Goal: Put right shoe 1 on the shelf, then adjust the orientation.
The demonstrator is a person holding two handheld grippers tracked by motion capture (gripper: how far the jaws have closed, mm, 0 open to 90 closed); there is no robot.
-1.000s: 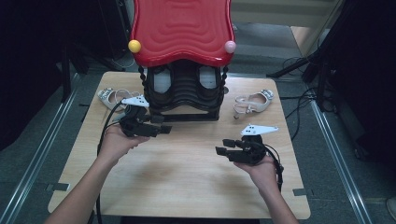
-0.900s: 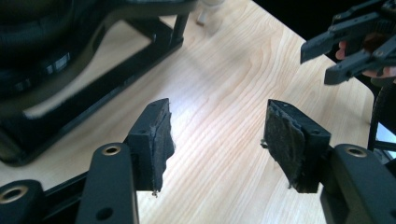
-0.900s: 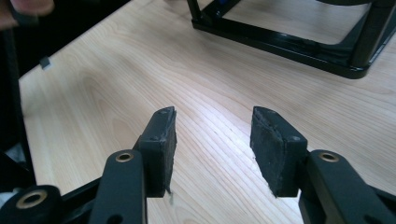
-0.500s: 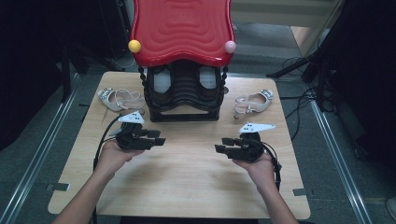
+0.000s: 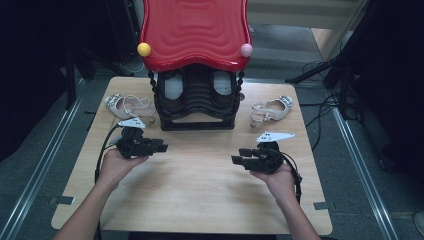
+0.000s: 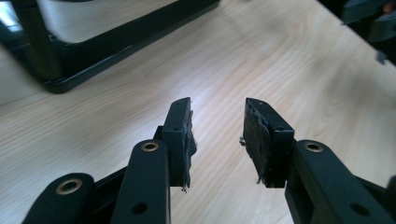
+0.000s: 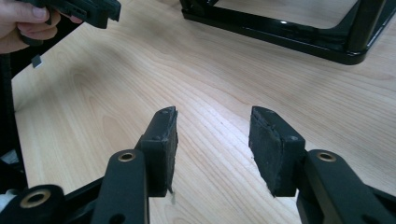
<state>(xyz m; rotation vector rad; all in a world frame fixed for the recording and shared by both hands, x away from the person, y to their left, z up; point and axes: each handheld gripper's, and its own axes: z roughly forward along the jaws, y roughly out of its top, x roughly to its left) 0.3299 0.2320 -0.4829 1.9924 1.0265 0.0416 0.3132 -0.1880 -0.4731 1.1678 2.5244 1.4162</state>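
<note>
Flanking one black rack [image 5: 197, 107], two sandals [image 5: 127, 105] lie apart — left tool [image 5: 159, 146] just narrowing, right tool [image 5: 241, 156] wide, both empty.

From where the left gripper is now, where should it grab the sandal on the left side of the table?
Probably the left sandal at its thin straps or slim sole edge, coming from above on the person's side. It lies flat on the table beside the black rack, toe away from the rack. The left gripper is empty, its jaws having just narrowed.
</note>
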